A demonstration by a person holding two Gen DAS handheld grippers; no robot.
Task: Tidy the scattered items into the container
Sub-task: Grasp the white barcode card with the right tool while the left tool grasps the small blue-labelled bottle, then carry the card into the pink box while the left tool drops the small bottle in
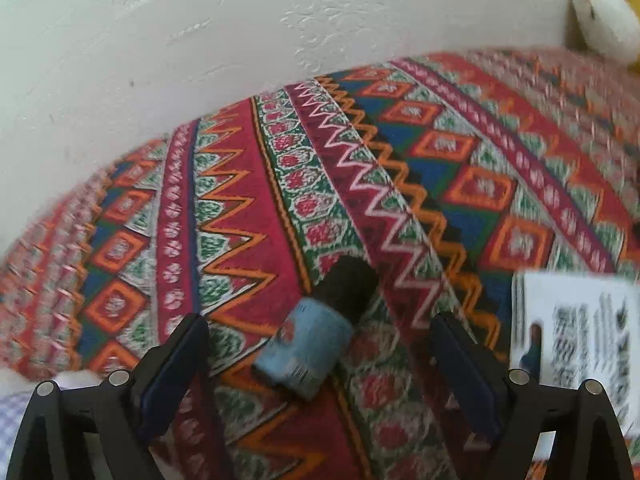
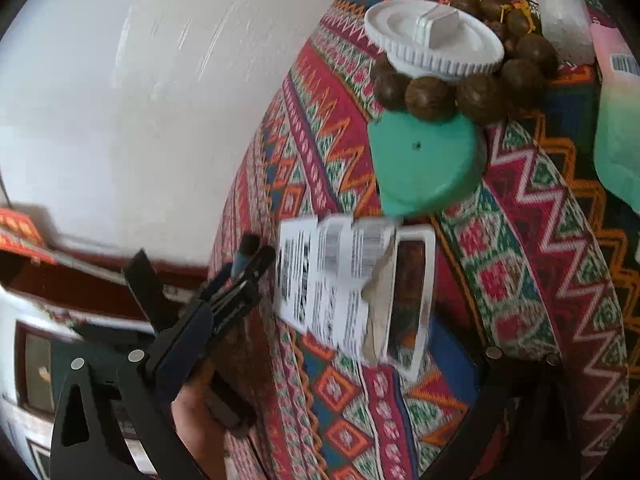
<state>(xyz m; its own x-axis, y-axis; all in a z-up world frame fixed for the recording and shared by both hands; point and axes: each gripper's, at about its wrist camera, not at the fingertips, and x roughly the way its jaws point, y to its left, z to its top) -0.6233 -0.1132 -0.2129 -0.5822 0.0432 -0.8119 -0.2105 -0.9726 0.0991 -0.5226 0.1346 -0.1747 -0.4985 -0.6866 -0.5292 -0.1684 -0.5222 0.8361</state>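
Left wrist view: the left gripper (image 1: 320, 364) has its jaws spread wide, and a small blue-labelled bottle with a black cap (image 1: 316, 334) lies on its side between them on the red patterned woven cloth (image 1: 240, 208), touching neither finger. Being round, it might roll away if one finger nudges it first. The right gripper (image 2: 320, 360) also stands apart, empty, with a white printed card pack (image 2: 352, 284) just ahead of it. No container is identifiable.
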